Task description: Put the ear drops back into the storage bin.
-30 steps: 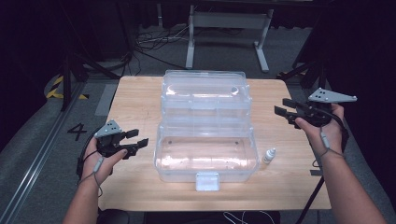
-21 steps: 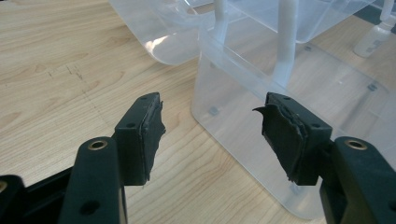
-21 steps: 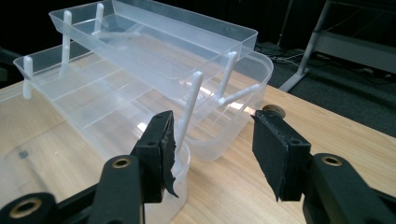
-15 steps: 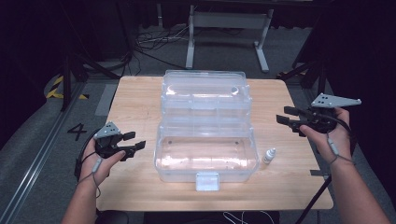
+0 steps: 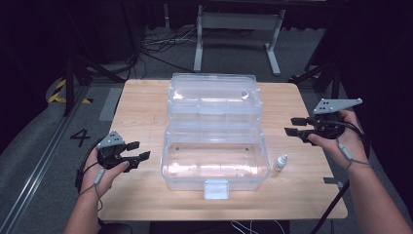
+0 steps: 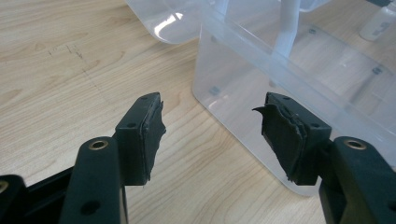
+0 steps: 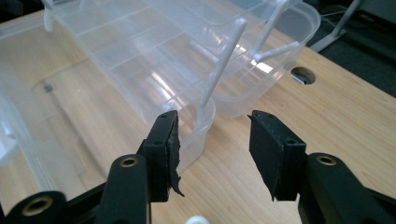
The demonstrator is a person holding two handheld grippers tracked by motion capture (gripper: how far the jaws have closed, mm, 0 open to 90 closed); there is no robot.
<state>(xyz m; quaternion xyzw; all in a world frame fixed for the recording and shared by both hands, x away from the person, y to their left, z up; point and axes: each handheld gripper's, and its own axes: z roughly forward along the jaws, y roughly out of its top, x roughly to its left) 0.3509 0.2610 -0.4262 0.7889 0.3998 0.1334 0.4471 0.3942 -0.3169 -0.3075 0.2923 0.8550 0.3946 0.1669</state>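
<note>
A clear plastic tiered box (image 5: 214, 146) stands open in the middle of the wooden table (image 5: 141, 102), its upper trays swung back. My left gripper (image 5: 138, 150) hovers left of the box's lower tub, open and empty. In the left gripper view its jaws (image 6: 210, 133) frame the tub's corner (image 6: 243, 93). My right gripper (image 5: 293, 126) is held right of the box, open; its jaws have just been closing a little with nothing between them. In the right gripper view they (image 7: 212, 149) point at a tray end (image 7: 187, 112).
A small white dropper bottle (image 5: 280, 162) stands on the table just right of the tub; its cap (image 7: 196, 219) peeks in at the bottom of the right gripper view. A cable hole (image 7: 302, 74) lies in the tabletop. Metal stand legs (image 5: 234, 29) sit on the floor beyond the table.
The right hand has drifted slightly toward the near side of the table, its jaws a bit narrower. The left hand has barely moved.
</note>
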